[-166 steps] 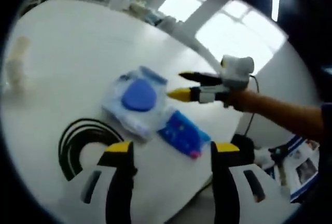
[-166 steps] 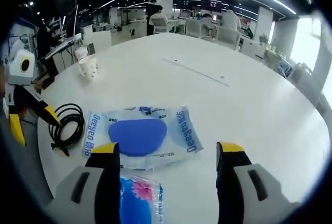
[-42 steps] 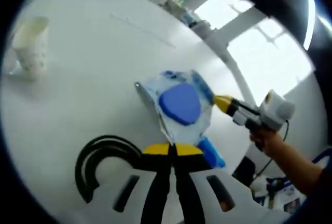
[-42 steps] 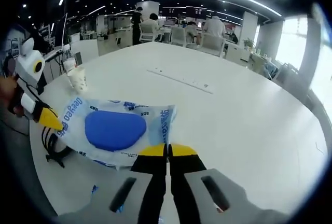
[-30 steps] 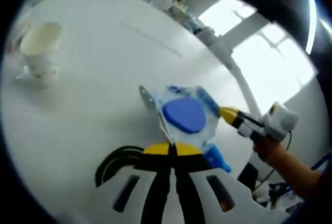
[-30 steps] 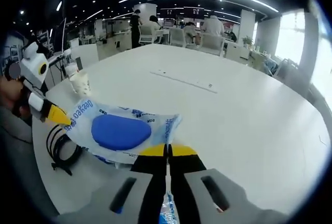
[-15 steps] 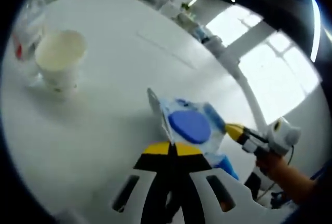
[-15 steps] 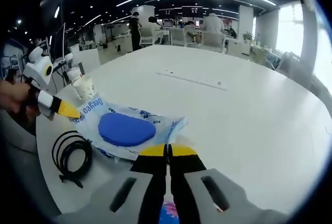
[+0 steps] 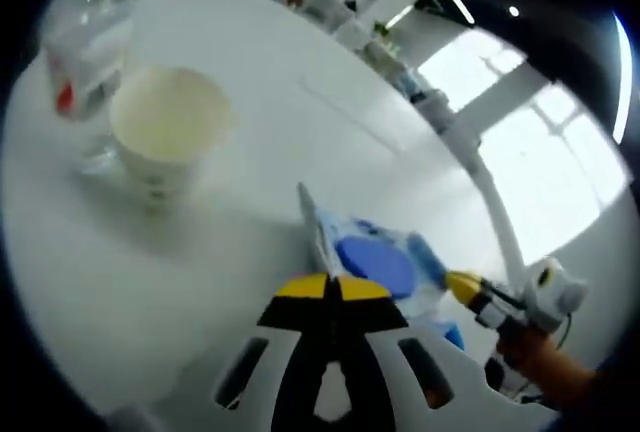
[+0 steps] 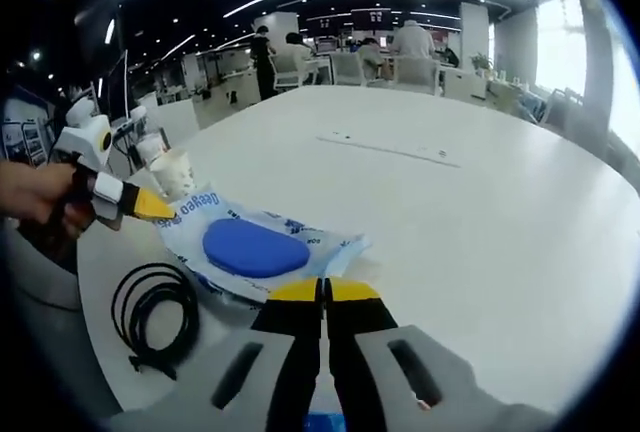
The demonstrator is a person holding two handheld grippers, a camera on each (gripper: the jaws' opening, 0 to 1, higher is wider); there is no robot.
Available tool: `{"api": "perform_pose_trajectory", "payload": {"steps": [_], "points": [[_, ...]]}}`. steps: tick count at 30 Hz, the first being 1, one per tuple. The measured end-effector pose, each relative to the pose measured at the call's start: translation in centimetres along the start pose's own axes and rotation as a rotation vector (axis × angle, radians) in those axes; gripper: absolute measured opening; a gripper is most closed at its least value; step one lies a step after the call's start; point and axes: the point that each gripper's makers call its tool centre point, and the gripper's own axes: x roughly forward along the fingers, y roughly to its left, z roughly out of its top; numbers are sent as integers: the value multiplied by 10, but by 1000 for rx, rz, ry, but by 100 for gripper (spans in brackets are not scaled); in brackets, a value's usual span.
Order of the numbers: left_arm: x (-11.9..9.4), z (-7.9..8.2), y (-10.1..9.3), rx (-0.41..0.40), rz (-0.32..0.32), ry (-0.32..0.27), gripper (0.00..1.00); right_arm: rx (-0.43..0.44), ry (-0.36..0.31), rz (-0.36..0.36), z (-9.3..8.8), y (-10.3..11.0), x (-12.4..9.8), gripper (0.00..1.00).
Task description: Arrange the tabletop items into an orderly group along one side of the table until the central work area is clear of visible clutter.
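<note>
A clear packet with a blue oval pad (image 9: 372, 260) (image 10: 254, 246) hangs just over the white table (image 10: 480, 202), stretched between both grippers. My left gripper (image 9: 333, 288) is shut on its near edge; in the right gripper view its yellow tip (image 10: 152, 206) pinches the far corner. My right gripper (image 10: 322, 292) is shut on the opposite edge and comes into the left gripper view from the right (image 9: 464, 285). A white paper cup (image 9: 170, 134) (image 10: 177, 173) stands close ahead of the left gripper.
A clear plastic cup with a red mark (image 9: 84, 52) stands beside the paper cup near the table's edge. A coiled black cable (image 10: 154, 316) lies left of the right gripper. A small blue packet (image 9: 451, 335) (image 10: 321, 420) lies under the held packet. Chairs and people are far off.
Both grippers, shut since 1.4 s ago, have carried the packet toward the paper cup, which now looms larger in the left gripper view. The cable has dropped behind.
</note>
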Motion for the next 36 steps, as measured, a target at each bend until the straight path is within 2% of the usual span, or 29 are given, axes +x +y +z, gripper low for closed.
{"api": "perform_pose_trajectory", "payload": {"steps": [11, 22, 36], "points": [[4, 11, 19, -23, 36, -32, 0, 31, 12, 27, -9, 17, 13, 0], [10, 8, 39, -40, 73, -44, 0, 49, 23, 44, -13, 27, 24, 0], [15, 15, 53, -62, 88, -63, 0, 44, 51, 66, -19, 35, 35, 0]]}}
